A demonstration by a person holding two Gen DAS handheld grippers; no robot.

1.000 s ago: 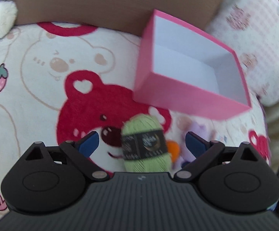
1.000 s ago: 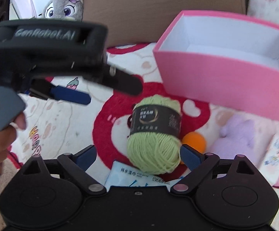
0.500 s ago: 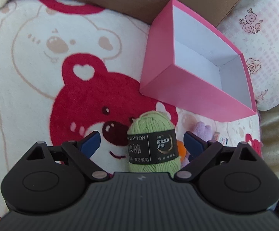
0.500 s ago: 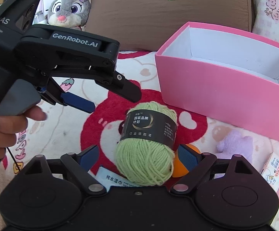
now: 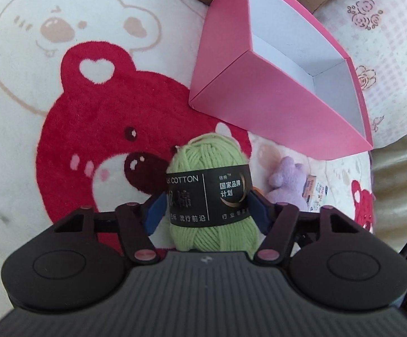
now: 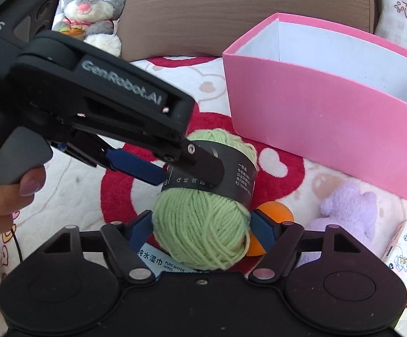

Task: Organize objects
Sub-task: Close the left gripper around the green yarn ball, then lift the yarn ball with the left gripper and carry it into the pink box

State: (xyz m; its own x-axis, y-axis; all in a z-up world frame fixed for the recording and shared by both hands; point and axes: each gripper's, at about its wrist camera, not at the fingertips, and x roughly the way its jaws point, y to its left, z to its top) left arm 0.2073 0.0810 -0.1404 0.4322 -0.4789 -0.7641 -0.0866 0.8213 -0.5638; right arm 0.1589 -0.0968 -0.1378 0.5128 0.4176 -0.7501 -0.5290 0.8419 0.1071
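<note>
A green yarn ball (image 5: 209,193) with a black label lies on the red bear blanket in front of the open pink box (image 5: 273,95). My left gripper (image 5: 207,210) has both blue pads pressed on the label. In the right wrist view the yarn ball (image 6: 203,219) sits between my right gripper's (image 6: 200,230) pads, which touch its near end. The left gripper's fingers (image 6: 136,165) reach in from the left onto the label. The pink box (image 6: 329,118) stands behind, right, and looks empty.
An orange ball (image 6: 273,216), a purple plush toy (image 6: 349,210), a small carton (image 6: 405,250) and a wet wipes pack (image 6: 158,261) lie near the yarn. A brown cushion (image 6: 245,11) and a grey bunny plush (image 6: 96,8) stand at the back.
Both grippers moved in on the yarn ball and closed from wide open. The left pads now clamp the label; the right pads now touch the near end.
</note>
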